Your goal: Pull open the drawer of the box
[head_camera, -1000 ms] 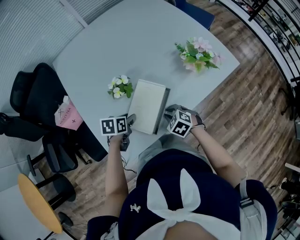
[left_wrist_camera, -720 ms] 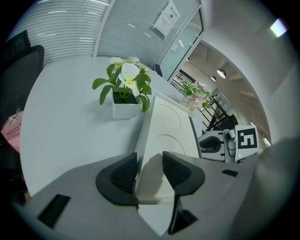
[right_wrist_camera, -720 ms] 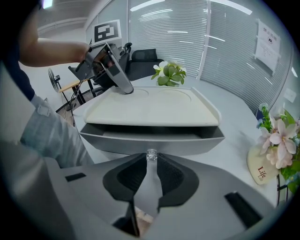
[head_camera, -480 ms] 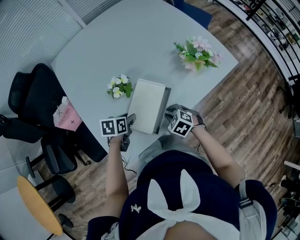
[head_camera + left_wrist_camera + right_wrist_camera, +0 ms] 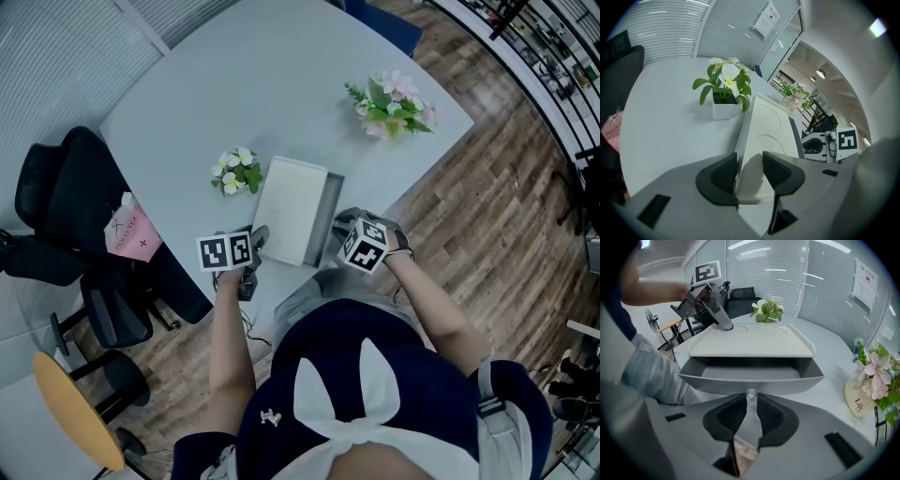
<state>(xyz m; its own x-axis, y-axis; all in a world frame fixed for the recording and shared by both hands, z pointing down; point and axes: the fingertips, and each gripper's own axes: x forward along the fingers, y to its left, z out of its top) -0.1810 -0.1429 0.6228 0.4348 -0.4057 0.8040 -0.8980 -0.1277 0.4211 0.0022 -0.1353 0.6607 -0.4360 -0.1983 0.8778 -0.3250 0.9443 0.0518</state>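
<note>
While black chair (image 5: 66, 187) stands off table (image 5: 234, 75) at left, small flower pot (image 5: 239, 173) sits just beside box (image 5: 291, 211). Box's near corner clamped between fairly wide jaws of left gripper (image 5: 255, 242). Box's drawer (image 5: 750, 380) out partway, toward right. Its little knob (image 5: 751, 393) pinched in narrow jaws of right gripper (image 5: 750, 416). Far right on table: pink flowers (image 5: 394, 103).

Person wears navy top (image 5: 375, 412) with white bow print (image 5: 352, 398) (tiny white logo (image 5: 270, 415) too), grey trousers (image 5: 314, 295). Left gripper (image 5: 257, 240), right gripper (image 5: 339, 225): grey, black ribbed pads (image 5: 723, 172), black-white marker cubes (image 5: 228, 251).
</note>
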